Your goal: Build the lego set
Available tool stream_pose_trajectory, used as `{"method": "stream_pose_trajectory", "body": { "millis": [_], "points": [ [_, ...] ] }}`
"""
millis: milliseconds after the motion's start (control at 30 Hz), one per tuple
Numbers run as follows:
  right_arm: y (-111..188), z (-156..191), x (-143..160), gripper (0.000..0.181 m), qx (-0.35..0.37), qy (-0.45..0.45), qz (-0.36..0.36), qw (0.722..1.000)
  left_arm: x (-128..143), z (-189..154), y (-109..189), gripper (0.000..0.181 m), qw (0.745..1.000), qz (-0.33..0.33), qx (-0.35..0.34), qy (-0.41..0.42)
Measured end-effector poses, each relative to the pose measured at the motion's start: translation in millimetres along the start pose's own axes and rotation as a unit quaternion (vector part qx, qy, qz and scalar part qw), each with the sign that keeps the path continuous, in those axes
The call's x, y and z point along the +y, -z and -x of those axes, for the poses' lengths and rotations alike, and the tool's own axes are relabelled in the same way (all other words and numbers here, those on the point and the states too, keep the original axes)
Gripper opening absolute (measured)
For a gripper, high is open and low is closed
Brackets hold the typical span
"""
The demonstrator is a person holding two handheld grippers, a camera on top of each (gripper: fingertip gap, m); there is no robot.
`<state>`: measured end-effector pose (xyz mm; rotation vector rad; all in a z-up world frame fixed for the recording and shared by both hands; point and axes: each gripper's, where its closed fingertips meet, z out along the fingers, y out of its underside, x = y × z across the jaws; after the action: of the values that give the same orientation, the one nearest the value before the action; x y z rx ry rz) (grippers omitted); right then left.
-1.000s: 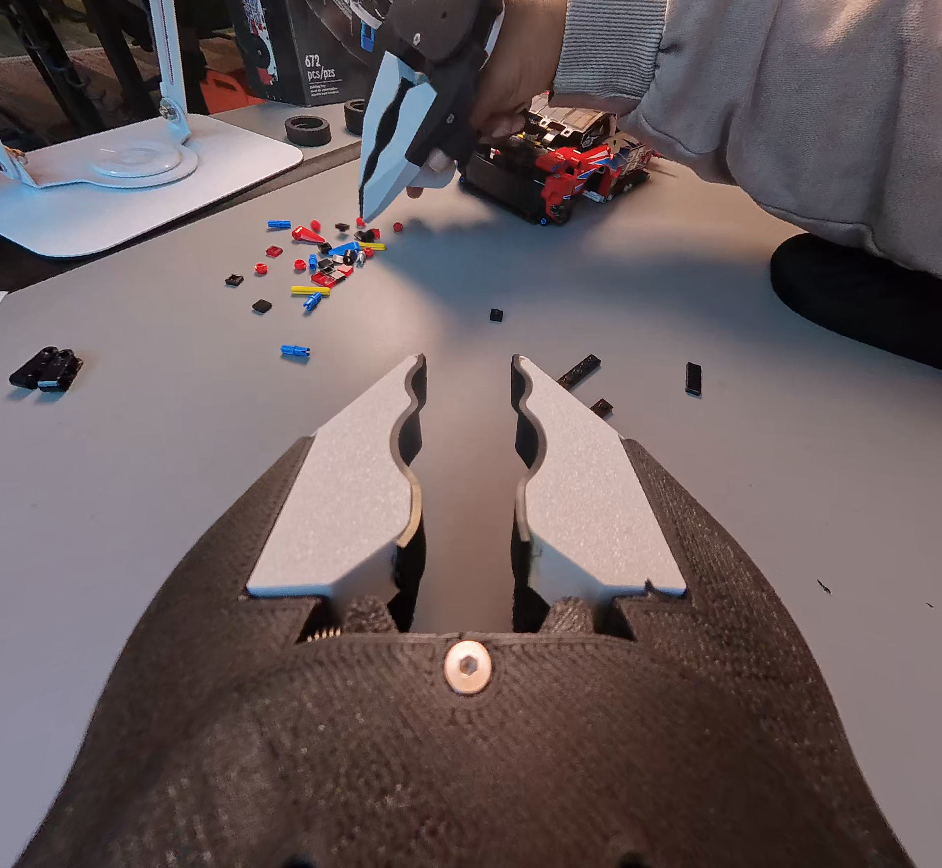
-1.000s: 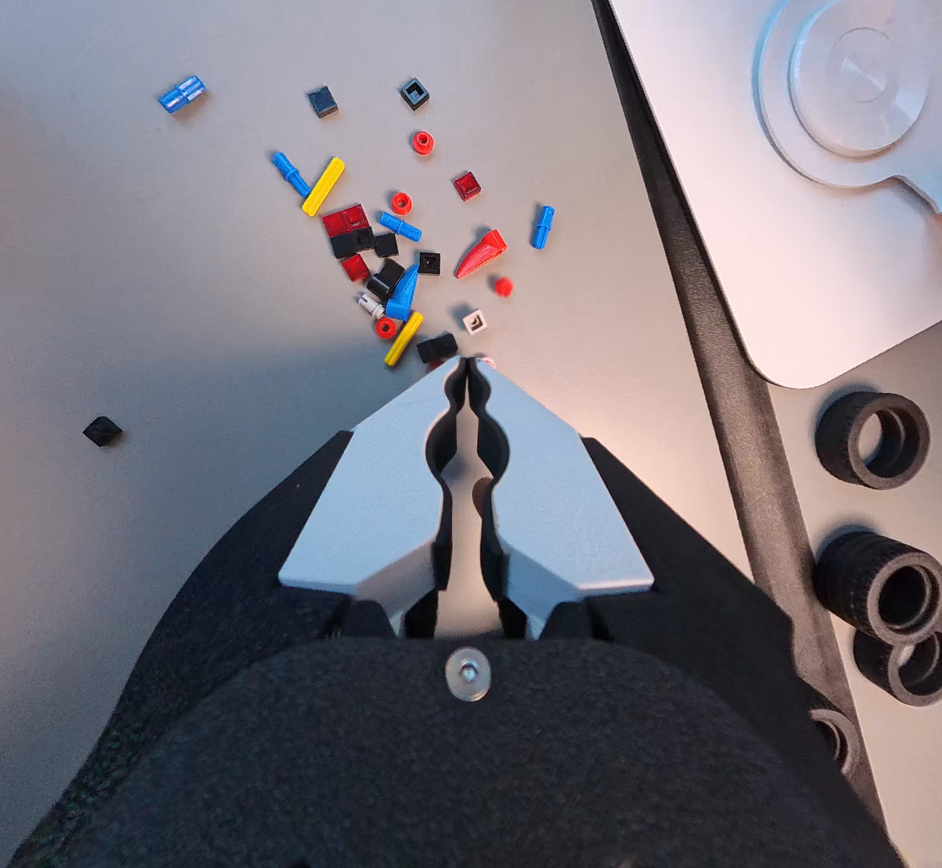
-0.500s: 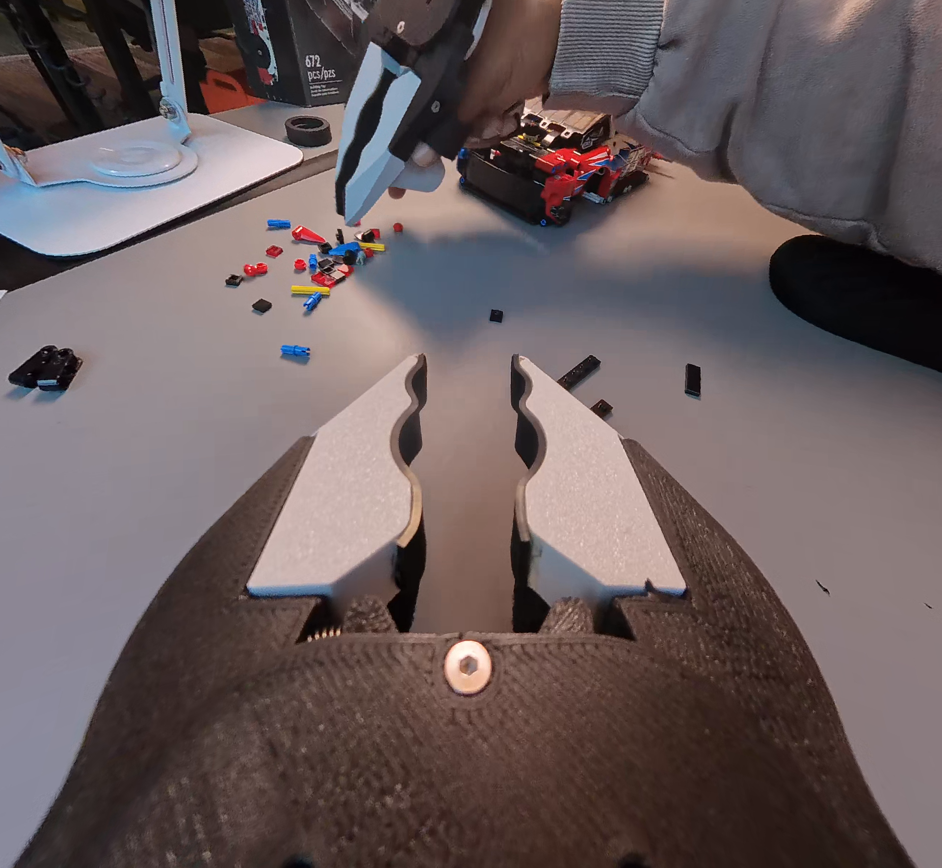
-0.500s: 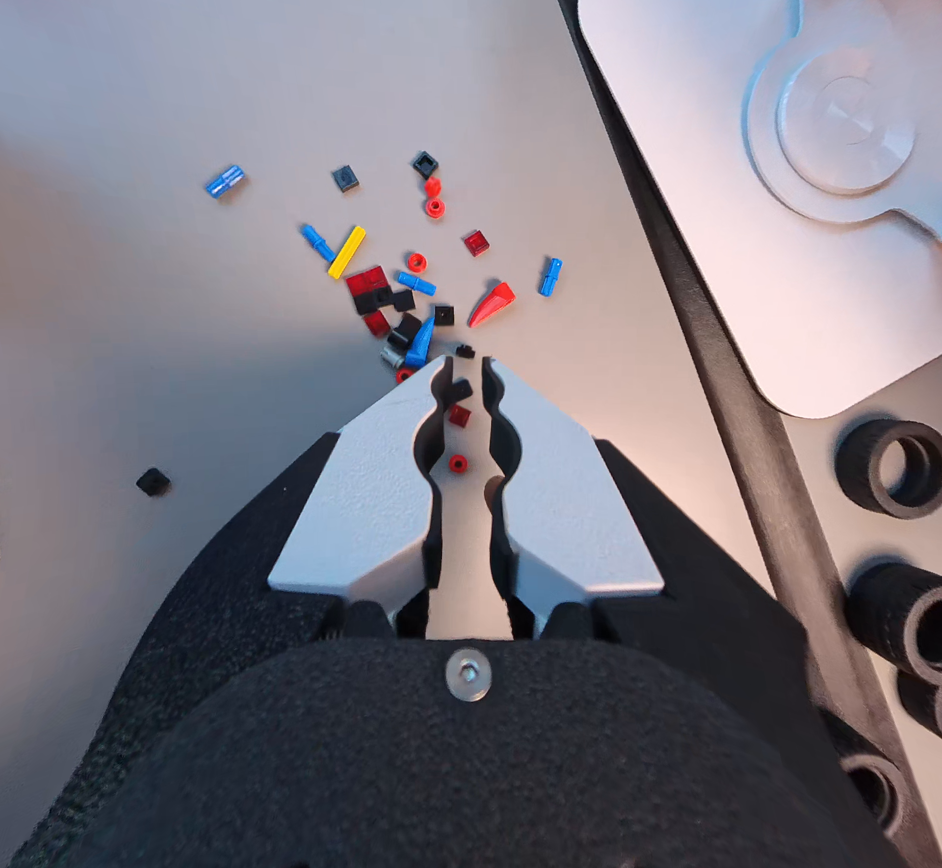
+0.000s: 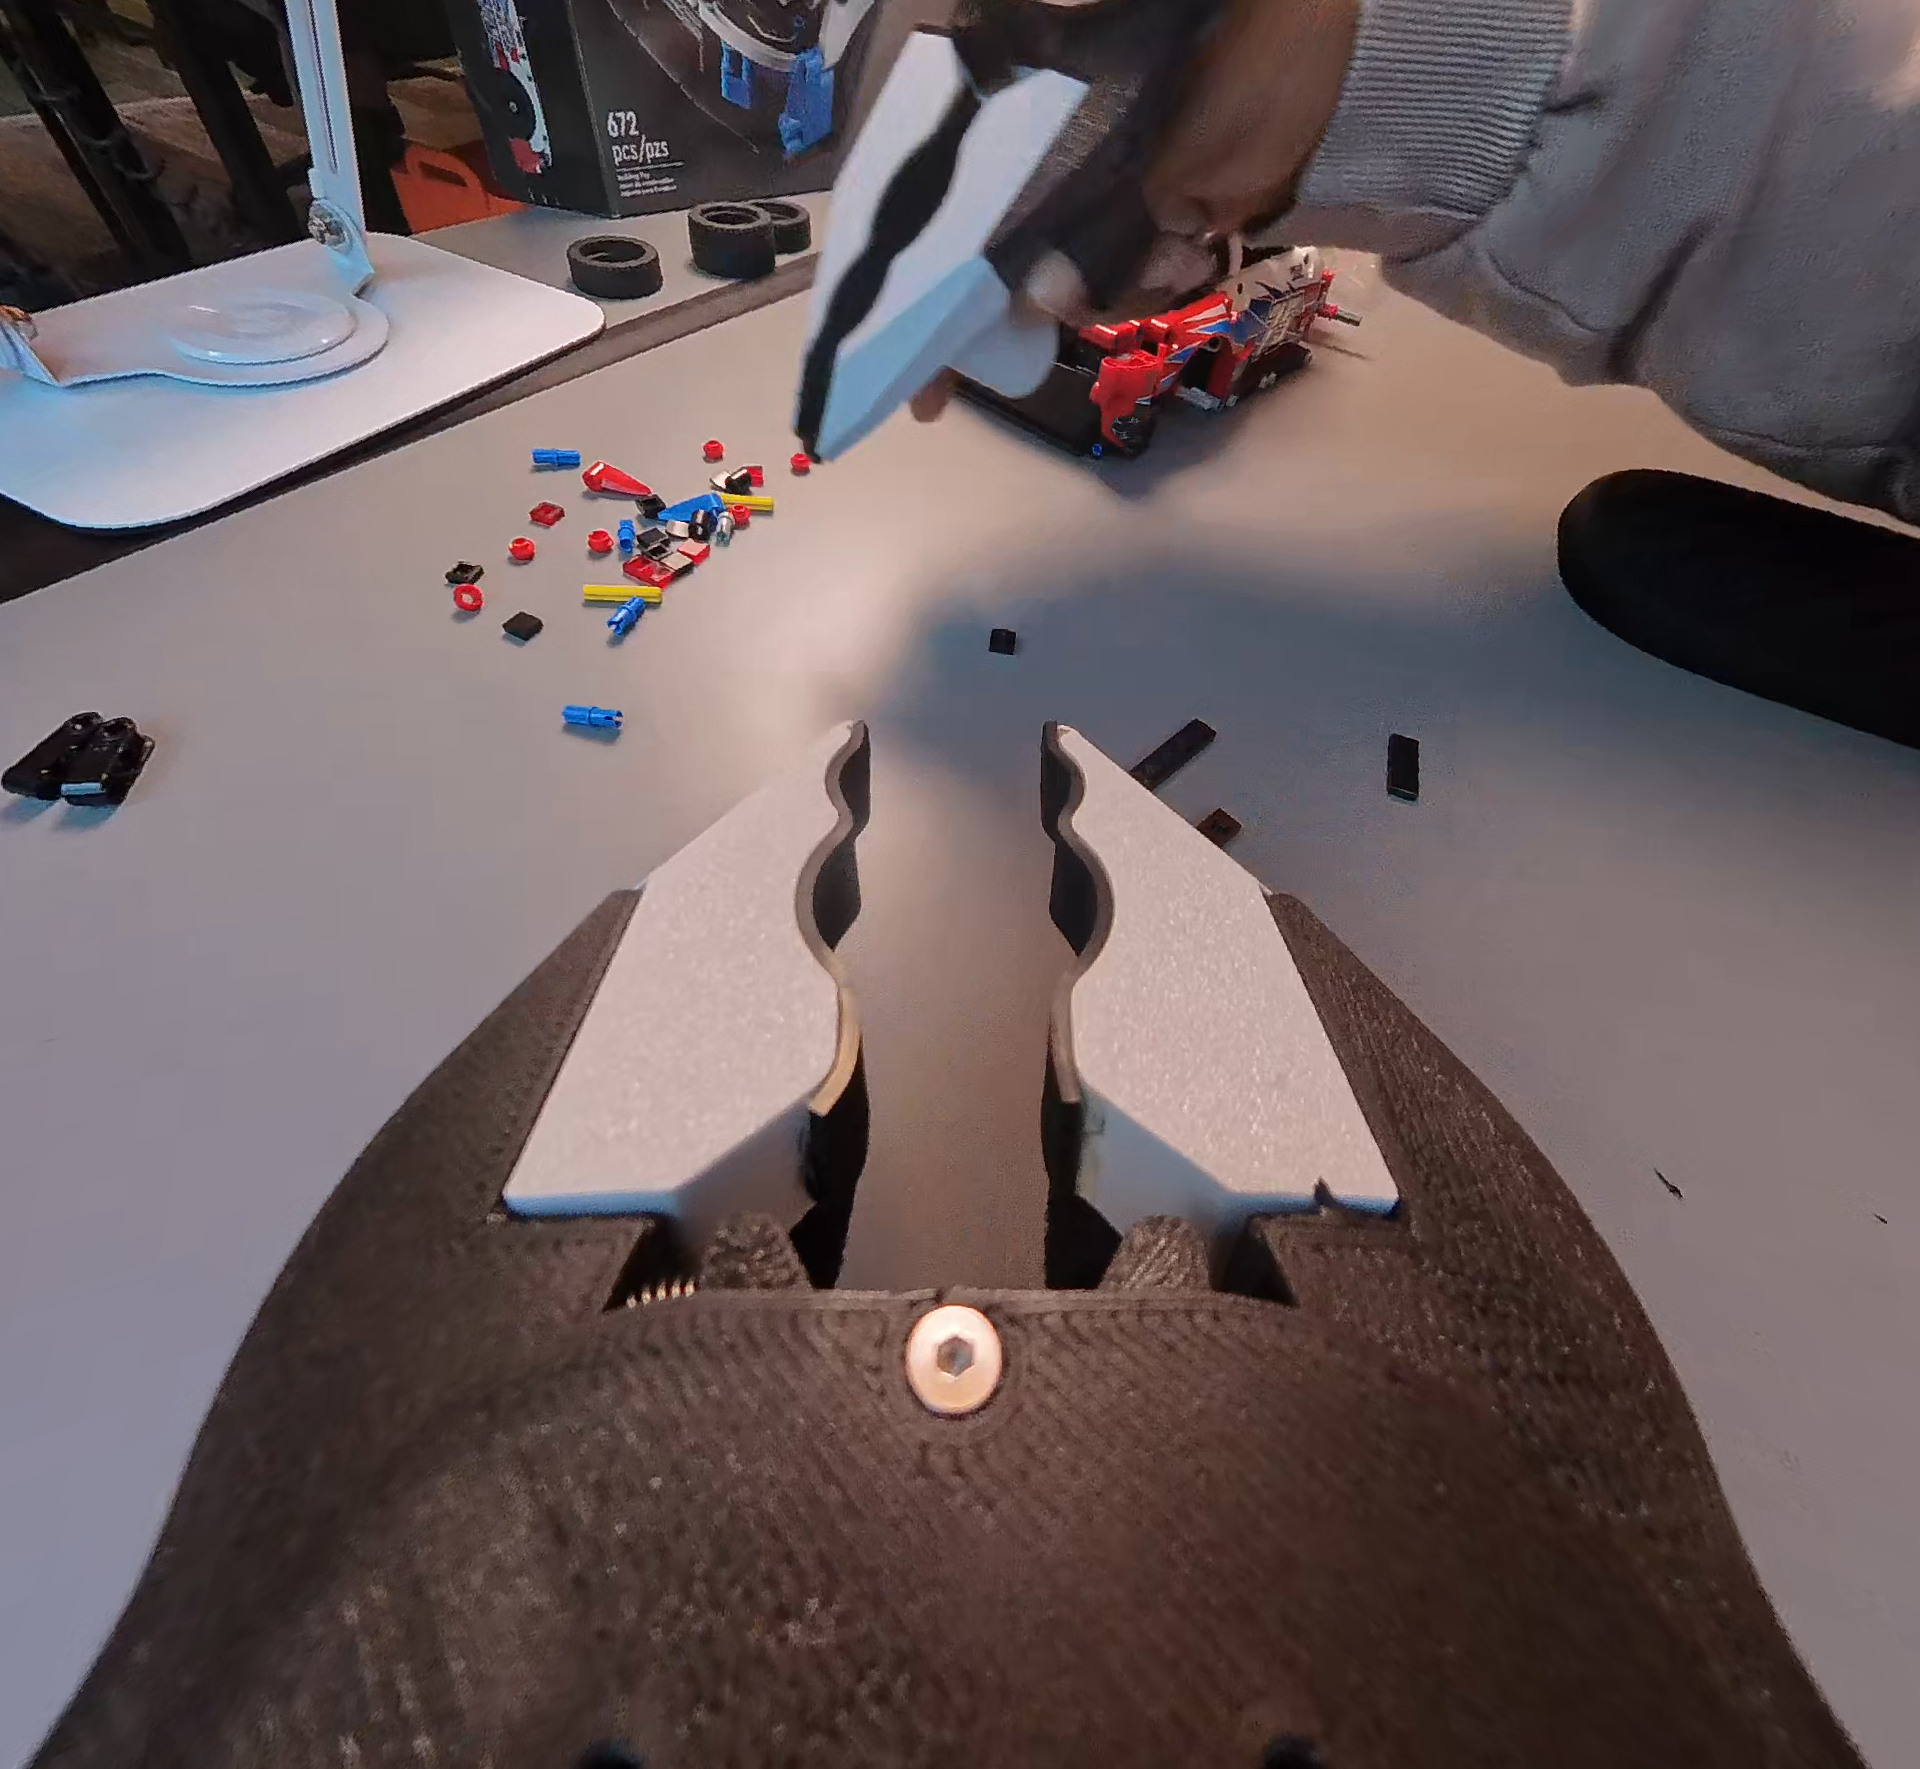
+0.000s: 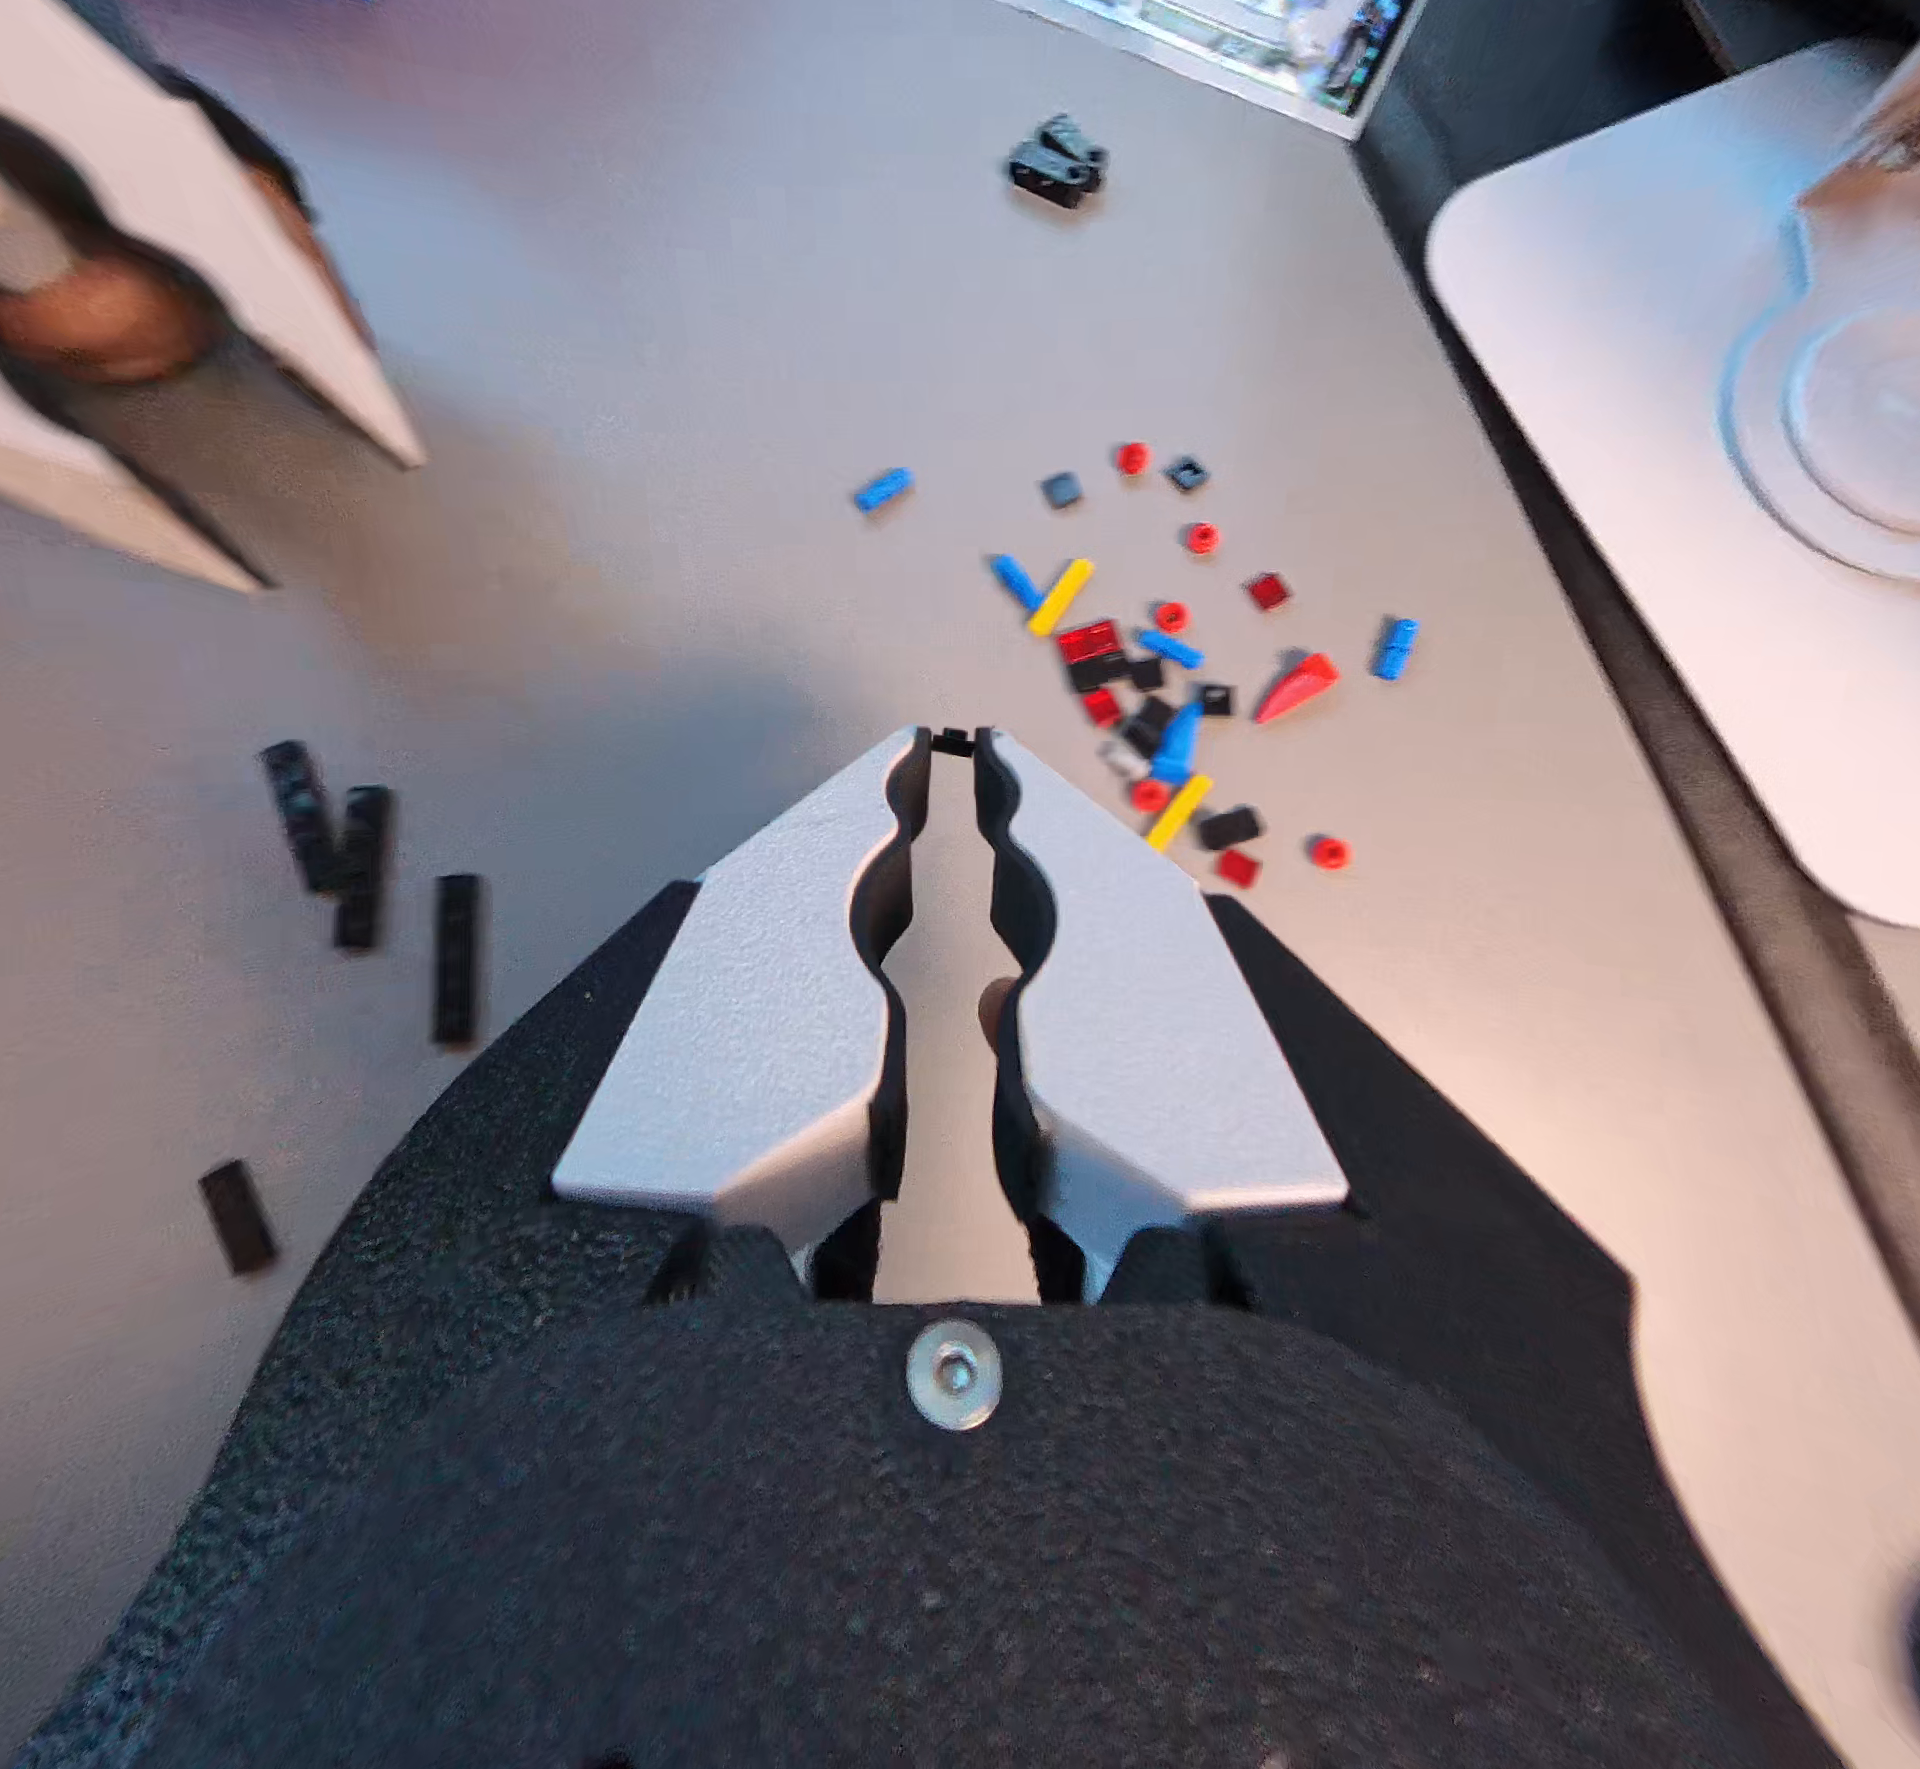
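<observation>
Right tool point(image 6: 953, 740) pinches a tiny black lego piece point(image 6: 953, 739).
Left tool point(image 5: 954, 743) gapes empty over the grey surface point(image 5: 312, 940) (loose red, blue, yellow bricks point(image 5: 634, 524) lie beyond).

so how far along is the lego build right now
Done: a red and black car body stands partly built on the table.

In hand: the right gripper pinches a tiny black piece at its tips, lifted off the pile. The left gripper is open and empty.

Left: a scatter of small loose pieces, several black strips and the black tyres lie unattached, so plenty remains.
</observation>
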<state>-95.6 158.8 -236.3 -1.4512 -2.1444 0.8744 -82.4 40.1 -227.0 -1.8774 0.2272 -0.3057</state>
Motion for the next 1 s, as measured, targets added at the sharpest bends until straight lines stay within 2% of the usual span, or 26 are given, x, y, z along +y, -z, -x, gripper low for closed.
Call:
{"method": "stream_pose_trajectory", "body": {
  "millis": [100,167,267,367,533,700,900,1000],
  "points": [
    [6,49,27,0.006,0.014,-0.001,-0.02,1.0,1,-2,-1,0.031,1.0,0.005,0.001,-0.006],
    [5,68,51,0.006,0.043,-0.011,-0.014,0.999,2,-3,-2,0.031,1.0,0.009,0.002,-0.01],
    [9,70,74,0.006,0.107,0.005,0.007,0.994,4,-2,-4,0.031,1.0,0.016,0.001,-0.011],
    [15,74,86,0.009,0.116,0.008,0.042,0.992,4,-1,-4,0.031,1.0,0.017,-0.005,-0.009],
    [21,80,94,0.008,0.1,-0.007,0.067,0.993,4,1,-2,0.031,1.0,0.016,-0.014,-0.013],
    [25,83,98,0.018,0.076,-0.03,0.065,0.995,5,0,-3,0.031,1.0,0.019,-0.012,-0.014],
    [22,80,95,0.015,0.068,-0.044,0.06,0.995,6,0,-3,0.031,1.0,0.02,-0.005,-0.005],
    [16,81,90,0.005,0.055,-0.041,0.072,0.995,5,0,-3,0.031,1.0,0.018,-0.005,-0.004]
  ]
}}
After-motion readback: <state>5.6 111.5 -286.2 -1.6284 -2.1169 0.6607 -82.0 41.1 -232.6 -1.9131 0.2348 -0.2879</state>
